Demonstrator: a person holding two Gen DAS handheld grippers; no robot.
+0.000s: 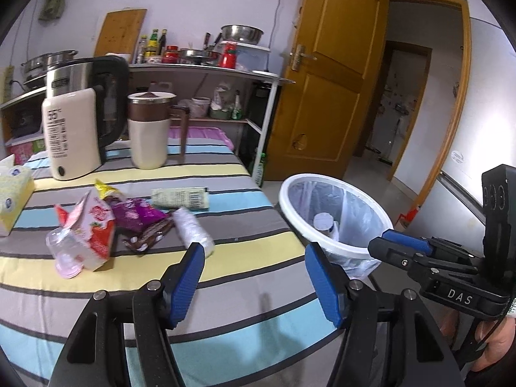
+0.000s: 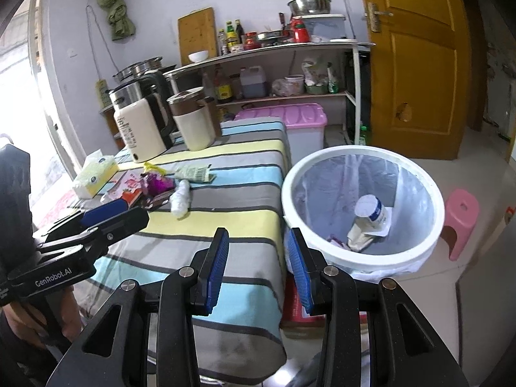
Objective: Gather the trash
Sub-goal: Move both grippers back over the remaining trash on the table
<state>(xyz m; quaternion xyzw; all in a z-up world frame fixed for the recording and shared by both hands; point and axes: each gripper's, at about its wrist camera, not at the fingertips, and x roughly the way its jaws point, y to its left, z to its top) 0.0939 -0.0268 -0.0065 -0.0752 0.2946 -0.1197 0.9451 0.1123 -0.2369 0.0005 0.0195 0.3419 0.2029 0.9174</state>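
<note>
Your left tongs (image 1: 254,264) hang released above the striped desk (image 1: 225,277), jaws spread wide with nothing between them. Your right tongs (image 2: 258,258) are also released and empty, held over the desk's near corner, just beside the white bin (image 2: 419,248).

The trash lies in a loose cluster toward the far left of the desk: a crumpled white wrapper (image 1: 193,229) nearest your left tongs, a brown wrapper (image 1: 148,235) touching it, a purple packet (image 1: 135,213) behind that, a strawberry carton (image 1: 96,232) with a clear plastic cup (image 1: 61,248) lying against it, and a pale green tube (image 1: 180,197) lying on its side a little apart at the back. A yellow-tipped wrapper (image 1: 104,188) pokes up behind the carton.

The bin stands on the floor off the desk's right edge, lined with a clear bag; a white bottle (image 2: 371,216) and some scraps already lie at its bottom.

Behind the trash you have a cream kettle (image 1: 71,135), a steel kettle (image 1: 87,96) just behind it, and a lidded brown-and-cream mug (image 1: 148,129). A tissue box (image 1: 13,200) sits at the left edge, near the carton. Nothing stands between your left tongs and the white wrapper. Beyond the desk are a pink-lidded storage box (image 2: 290,116), a shelf rack (image 2: 290,51) of bottles and pots, and a wooden door (image 2: 416,58); a pink stool (image 2: 461,222) stands right of the bin.
</note>
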